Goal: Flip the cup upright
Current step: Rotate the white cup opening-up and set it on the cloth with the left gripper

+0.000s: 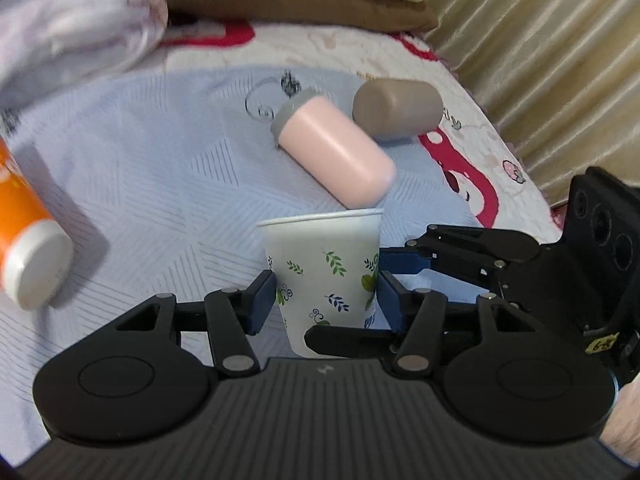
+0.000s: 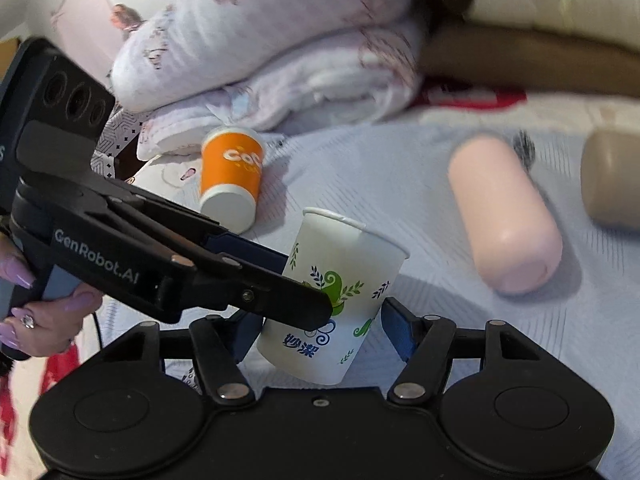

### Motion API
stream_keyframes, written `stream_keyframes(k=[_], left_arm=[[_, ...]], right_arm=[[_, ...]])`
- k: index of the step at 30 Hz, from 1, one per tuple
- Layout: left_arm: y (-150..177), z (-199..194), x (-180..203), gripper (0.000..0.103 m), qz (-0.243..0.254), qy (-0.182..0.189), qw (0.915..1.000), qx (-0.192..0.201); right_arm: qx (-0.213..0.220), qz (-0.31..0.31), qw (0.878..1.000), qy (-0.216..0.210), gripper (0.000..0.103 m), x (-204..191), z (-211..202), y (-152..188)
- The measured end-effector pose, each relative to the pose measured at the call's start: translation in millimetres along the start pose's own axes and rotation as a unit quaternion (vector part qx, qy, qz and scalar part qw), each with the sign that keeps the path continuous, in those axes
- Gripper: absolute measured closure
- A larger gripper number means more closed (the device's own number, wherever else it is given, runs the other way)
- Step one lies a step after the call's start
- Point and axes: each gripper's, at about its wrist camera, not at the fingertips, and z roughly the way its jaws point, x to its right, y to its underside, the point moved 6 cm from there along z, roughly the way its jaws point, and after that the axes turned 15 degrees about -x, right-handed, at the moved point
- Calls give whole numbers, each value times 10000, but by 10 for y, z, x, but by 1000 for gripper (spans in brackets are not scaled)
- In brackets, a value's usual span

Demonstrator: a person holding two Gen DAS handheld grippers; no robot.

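Note:
A white paper cup with green and blue leaf prints sits mouth up between the fingers of my left gripper, whose blue pads press its sides. In the right wrist view the same cup leans to the right, held by the left gripper's fingers coming in from the left. My right gripper stands open around the cup's lower part, with a gap between its right pad and the cup wall. The cup is above the pale blue quilted bed cover.
An orange paper cup lies on its side at the left, also showing in the left wrist view. A pink tumbler and a tan cup lie on their sides behind. Folded blankets pile at the back; a curtain hangs right.

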Motion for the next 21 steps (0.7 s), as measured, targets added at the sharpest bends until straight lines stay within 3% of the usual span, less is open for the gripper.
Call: stream_keyframes(k=[5,11,16,18,21], left_arm=[[65,-94,135,50,367,-572,9965,488],[100,-157,87,50,511,-963,9896,943],[137,-189,-22,50,545,-1191,9835,1251],[111,-174,-67,50,503,-1224,9823,1324],[63,-136,-96,50,587,-1336,9791,1415]], right_arm=[[445,-507,9947,772,34,-193,24,-47],[967,-1360,9718,1666,35,-344,144,-90],[1317,-1942,9535,1892,35,-402,241,-147],[1452,-2279,9388,2135,35,-407,315,-175],[1555,-2315,9366,2123,35,-361,376,-248]])
